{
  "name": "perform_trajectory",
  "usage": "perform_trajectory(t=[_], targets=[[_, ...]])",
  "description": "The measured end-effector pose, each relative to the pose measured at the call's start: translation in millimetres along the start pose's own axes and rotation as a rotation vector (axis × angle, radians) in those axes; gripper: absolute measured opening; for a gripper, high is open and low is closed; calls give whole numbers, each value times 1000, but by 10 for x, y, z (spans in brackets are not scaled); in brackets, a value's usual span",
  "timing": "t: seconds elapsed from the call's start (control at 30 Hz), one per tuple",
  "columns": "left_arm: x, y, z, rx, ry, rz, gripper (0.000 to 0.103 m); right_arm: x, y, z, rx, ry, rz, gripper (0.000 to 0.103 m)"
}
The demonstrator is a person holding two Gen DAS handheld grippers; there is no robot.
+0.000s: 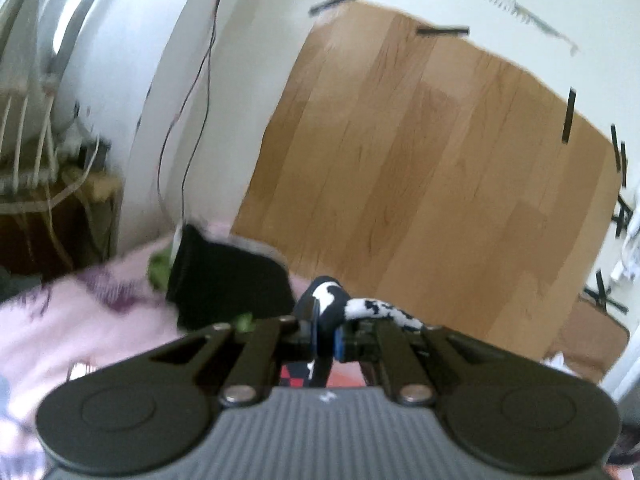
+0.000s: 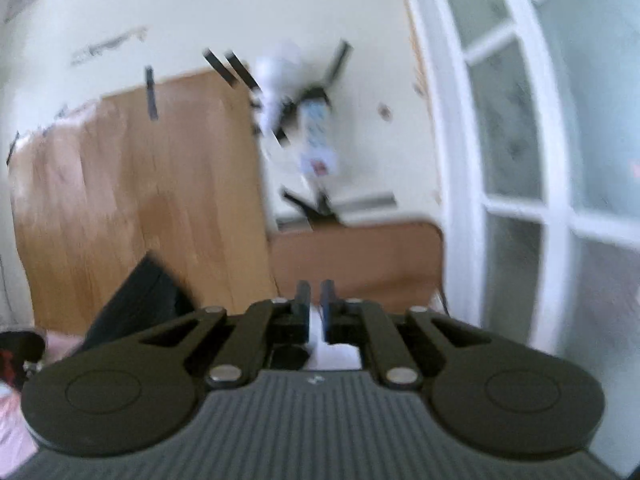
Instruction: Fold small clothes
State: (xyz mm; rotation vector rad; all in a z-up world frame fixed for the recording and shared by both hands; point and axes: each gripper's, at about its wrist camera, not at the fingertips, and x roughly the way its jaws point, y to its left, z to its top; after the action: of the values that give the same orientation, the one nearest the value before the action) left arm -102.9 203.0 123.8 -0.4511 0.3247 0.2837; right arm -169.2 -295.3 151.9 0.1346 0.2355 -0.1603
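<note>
The left claw (image 1: 325, 334) pinches a black-and-white garment (image 1: 340, 304), lifted for folding; the right claw (image 2: 315, 306) is nearly closed on white cloth (image 2: 320, 340) below it.

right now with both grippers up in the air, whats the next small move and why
Probably lower both toward the pink patterned bedsheet: the left gripper is clamped on the black-and-white patterned cloth, the right gripper pinches something white, and both cameras face the wall.

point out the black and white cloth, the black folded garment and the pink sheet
black and white cloth (image 1: 332, 300), left wrist view, bunched part above the tongs
black folded garment (image 1: 228, 276), left wrist view, its middle
pink sheet (image 1: 80, 320), left wrist view, bare patch
</note>
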Motion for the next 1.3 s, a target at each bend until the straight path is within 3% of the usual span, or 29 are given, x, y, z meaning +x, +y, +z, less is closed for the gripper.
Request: perform_trajectory(t=[0.07,0.13,0.2,0.27,0.3,0.33,0.37,0.4,0.5,0.6,0.63,0.67,0.73,0.8,0.9,1.0,1.1,1.23,1.3], targets=[[-45,131,-132,-7,28,-34,6,-24,-88,-95,-11,11,-52,30],[-76,218,-278,-17,58,-70,7,69,-13,-89,-60,35,-55,32],[-116,239,-410,-9,77,-94,7,221,243,-51,-115,65,66,35],[-167,221,-539,-4,89,-117,7,359,682,-69,-213,98,222,50],[-172,201,-603,-3,101,-124,10,459,989,-116,-281,116,304,64],[-170,167,-663,8,124,-128,18,553,1255,-173,-343,128,375,75],[-158,121,-713,33,151,-128,28,695,1576,-256,-407,144,438,77],[-201,75,-766,63,159,-121,31,857,1883,-348,-456,170,479,77],[-360,54,-732,123,115,-98,42,1465,2696,-572,-528,261,521,77],[-606,121,-620,119,22,-91,60,1994,3186,-764,-579,340,520,73],[-657,151,-580,110,-3,-89,62,2115,3266,-814,-595,361,527,43],[-675,166,-539,99,-18,-87,63,2207,3288,-822,-599,380,530,22],[-643,156,-462,98,-23,-97,63,2291,3173,-620,-492,358,516,18],[-508,44,-408,123,-11,-123,63,2162,2871,-264,-365,261,485,17],[-161,-232,-369,189,36,-203,63,1772,2186,298,-145,124,455,17],[314,-554,-451,254,110,-285,75,1264,1528,583,-50,33,376,17],[756,-827,-617,311,214,-360,79,686,948,569,-18,-33,247,17],[1262,-1068,-869,371,345,-376,79,-67,80,124,28,-8,154,17],[1393,-1084,-1015,372,407,-378,66,-237,-200,-103,53,47,36,17]])
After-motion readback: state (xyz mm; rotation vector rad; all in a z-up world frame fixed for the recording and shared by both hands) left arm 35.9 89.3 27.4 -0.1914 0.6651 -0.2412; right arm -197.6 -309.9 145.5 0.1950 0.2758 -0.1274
